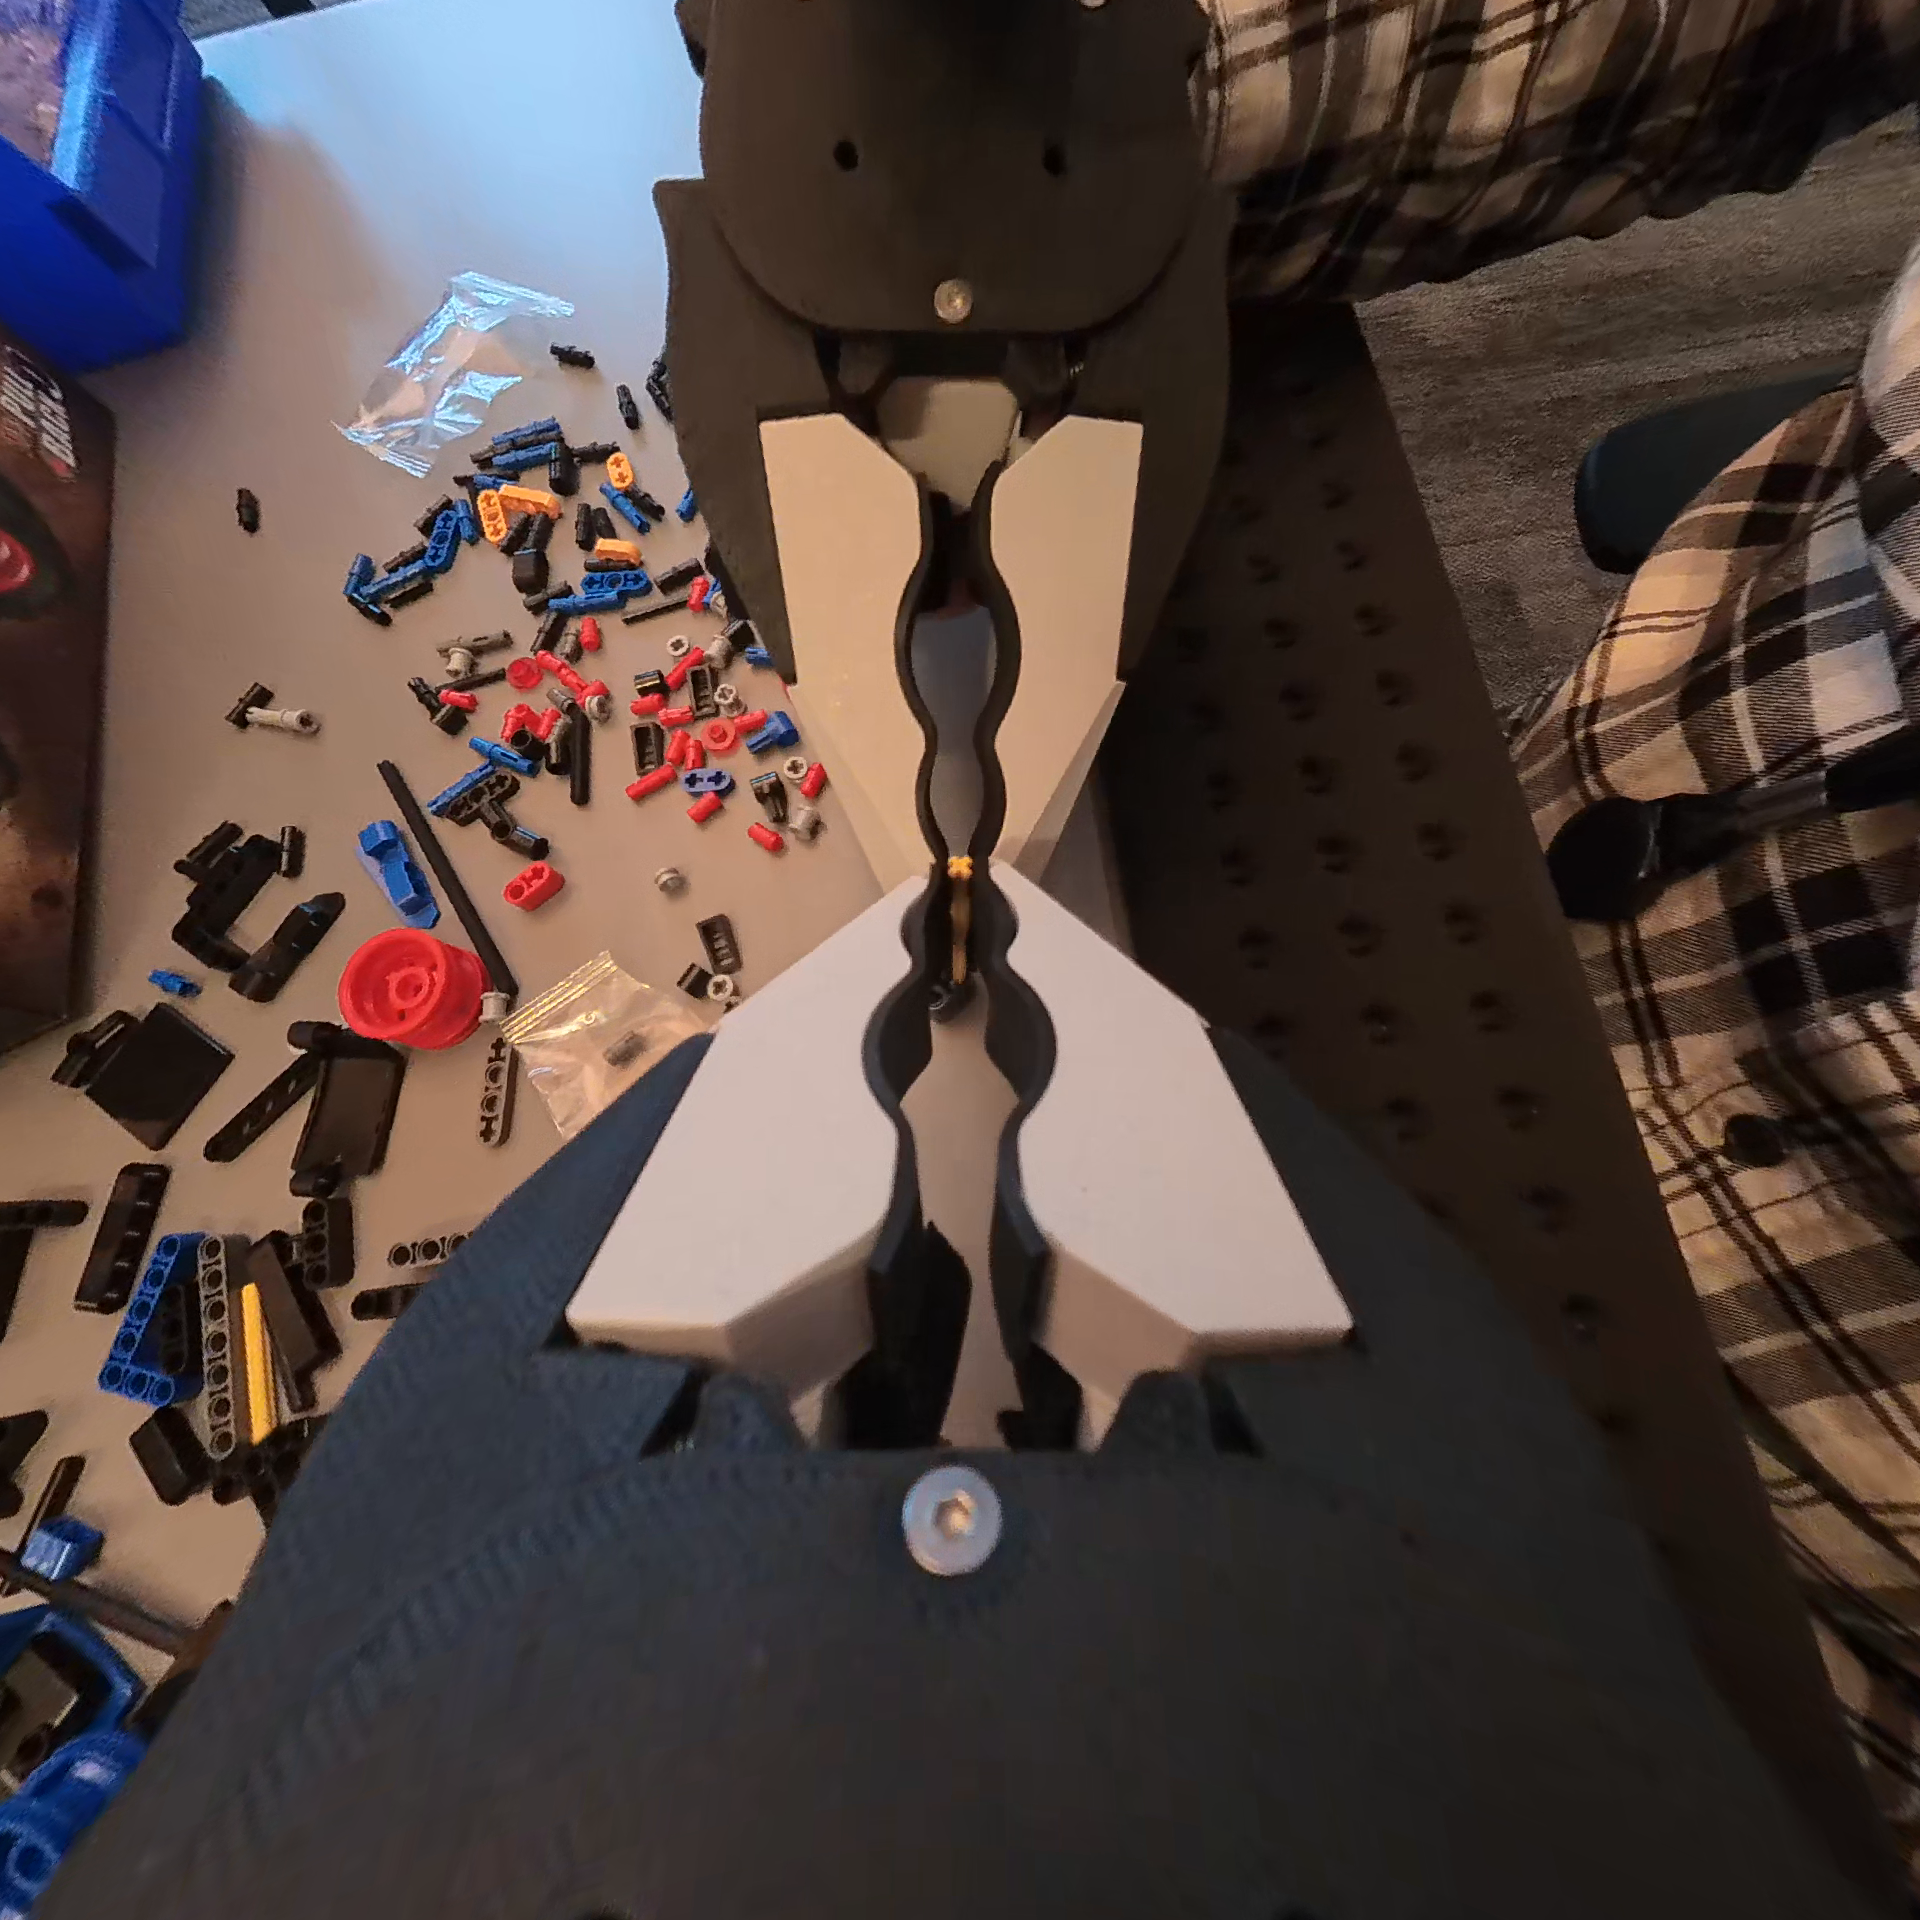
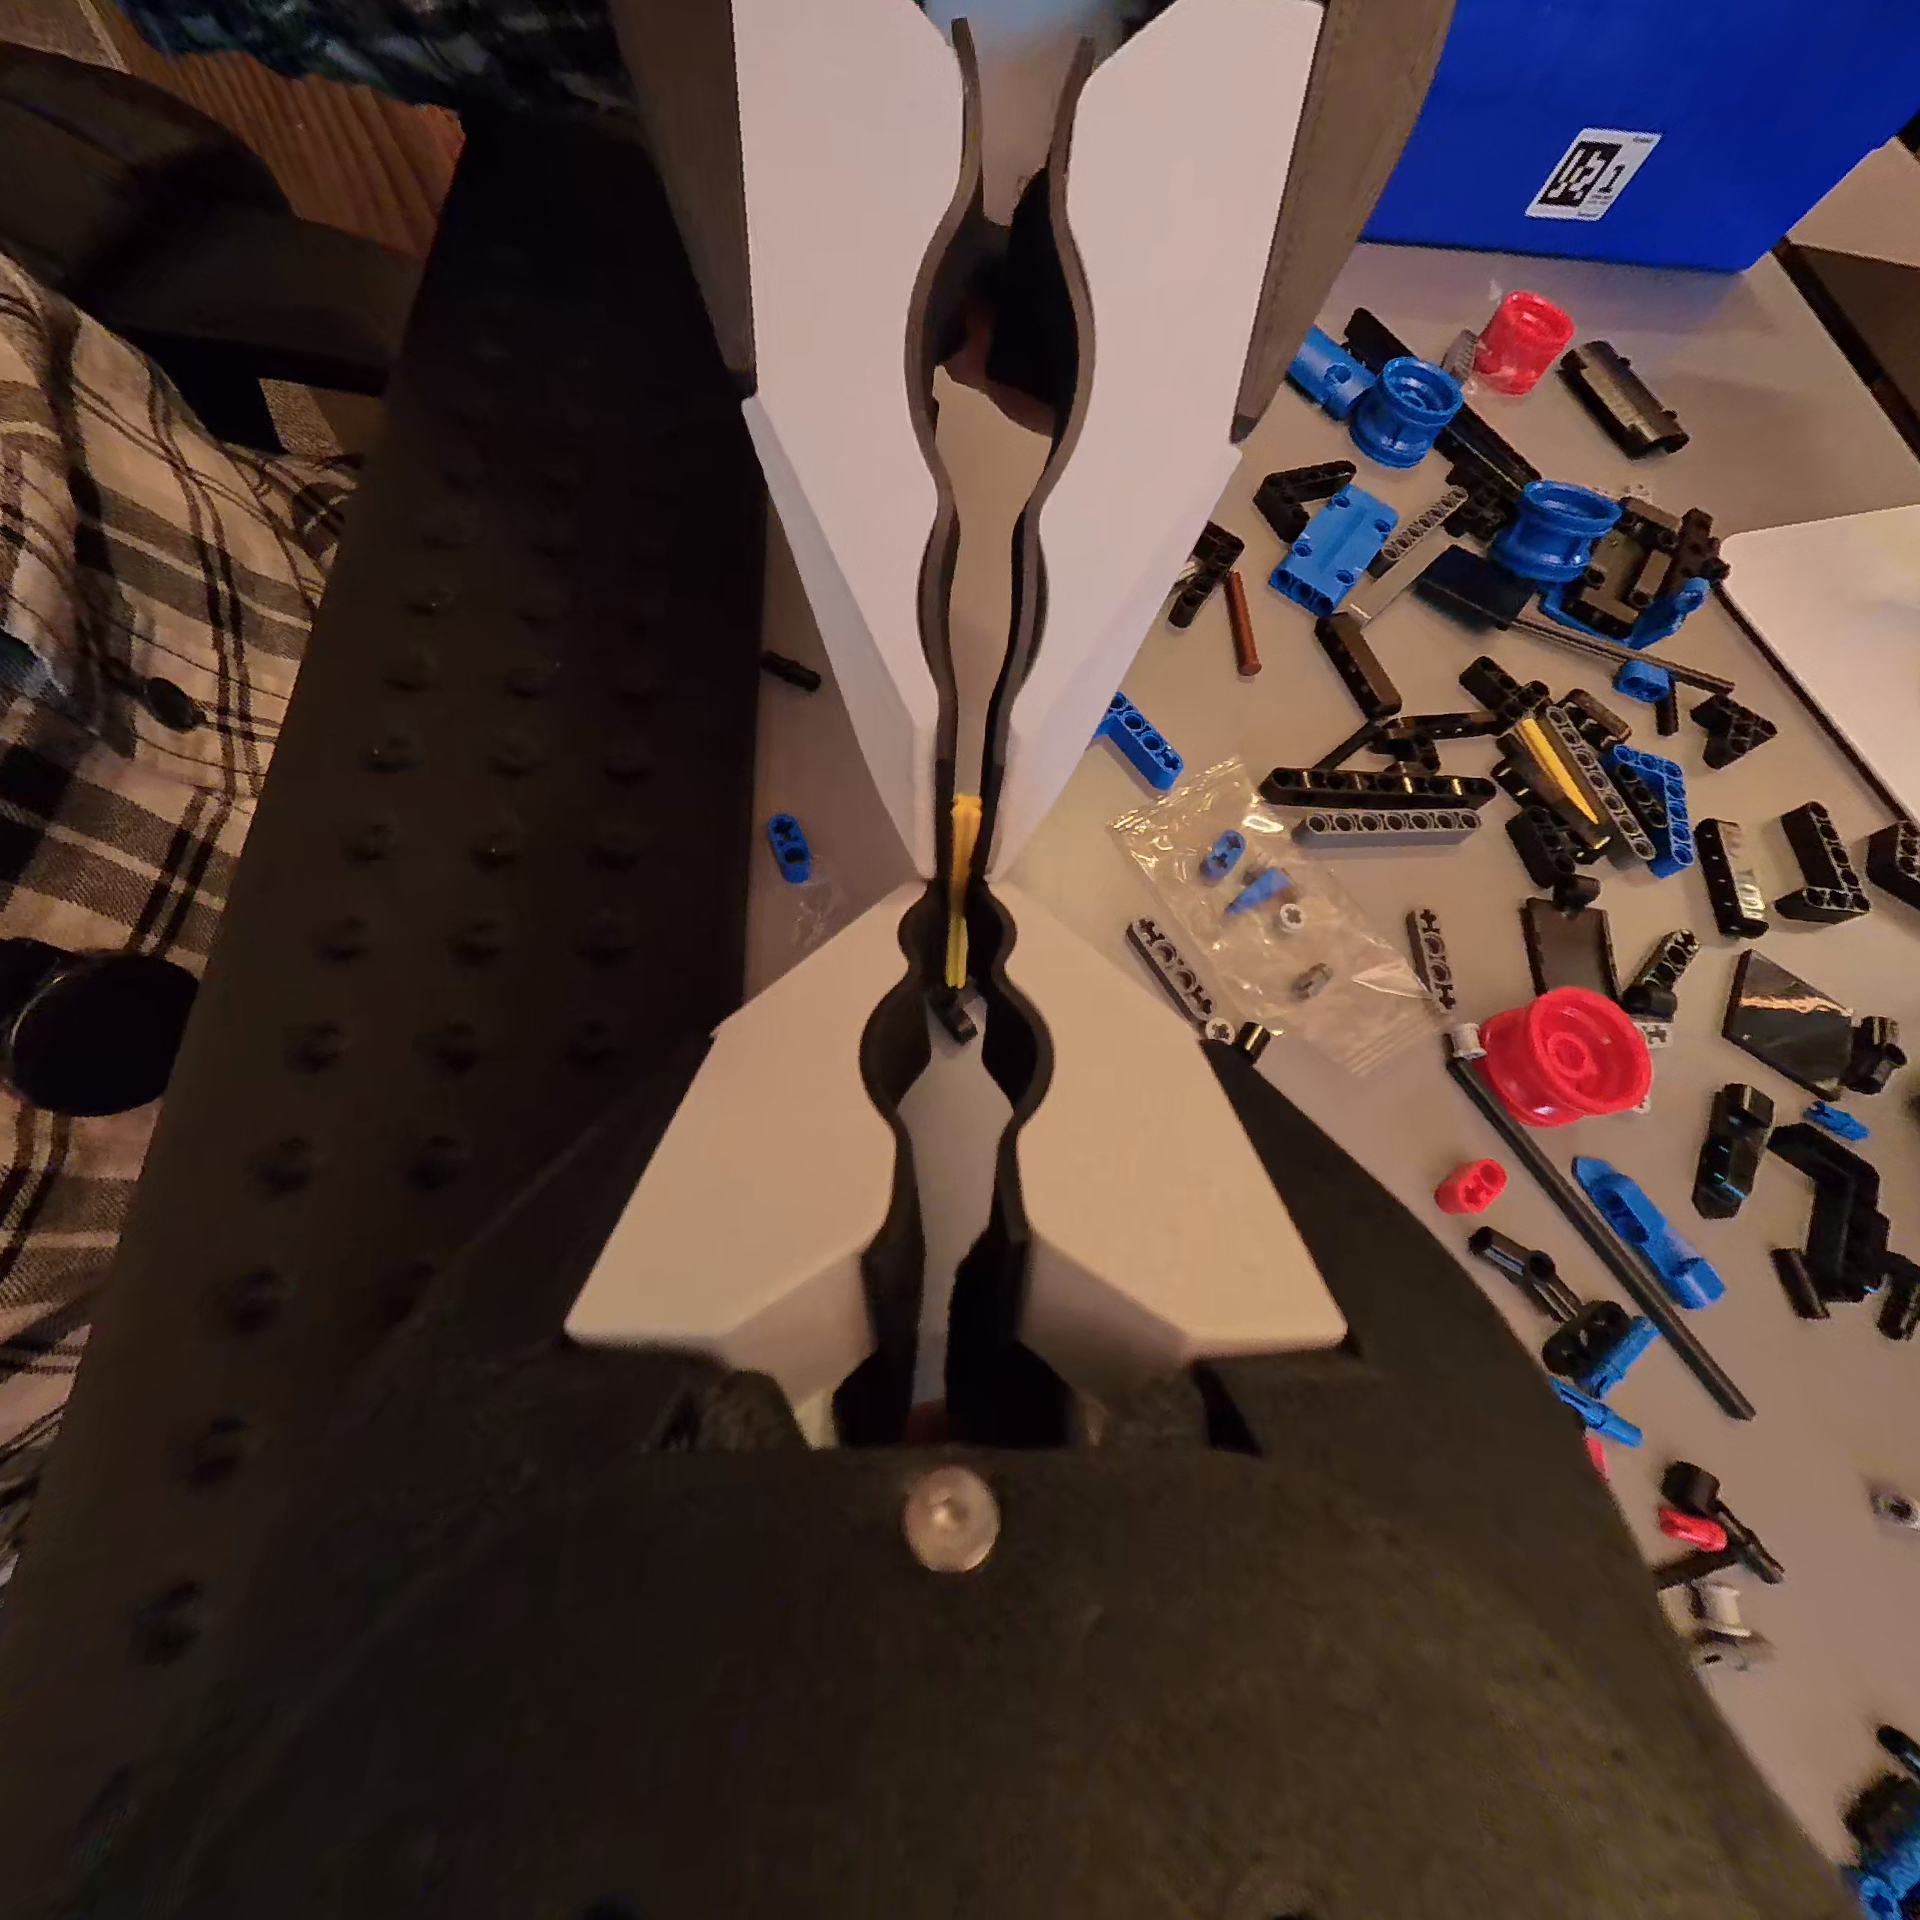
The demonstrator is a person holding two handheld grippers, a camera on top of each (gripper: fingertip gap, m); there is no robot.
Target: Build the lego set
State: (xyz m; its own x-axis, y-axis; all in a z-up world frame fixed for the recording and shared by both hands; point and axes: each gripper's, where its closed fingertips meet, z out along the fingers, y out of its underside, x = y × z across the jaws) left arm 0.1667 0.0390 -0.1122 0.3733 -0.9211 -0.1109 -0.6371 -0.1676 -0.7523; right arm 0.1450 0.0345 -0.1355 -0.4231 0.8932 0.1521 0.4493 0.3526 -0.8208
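Yellow axle point(image 1: 961, 914) is pinched between the closed fingers of the left gripper point(image 1: 958, 896); the right gripper point(image 2: 961, 894) meets it tip to tip, also clamped on it. Keep both coaxial, push straight. Beyond the axle, loose parts point(image 1: 582, 665) litter the surface point(image 1: 312, 644).

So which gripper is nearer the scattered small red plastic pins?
Right gripper: alongside the small red plastic pins. Left gripper sits farther back. Both jaws shut on a thin yellow axle.
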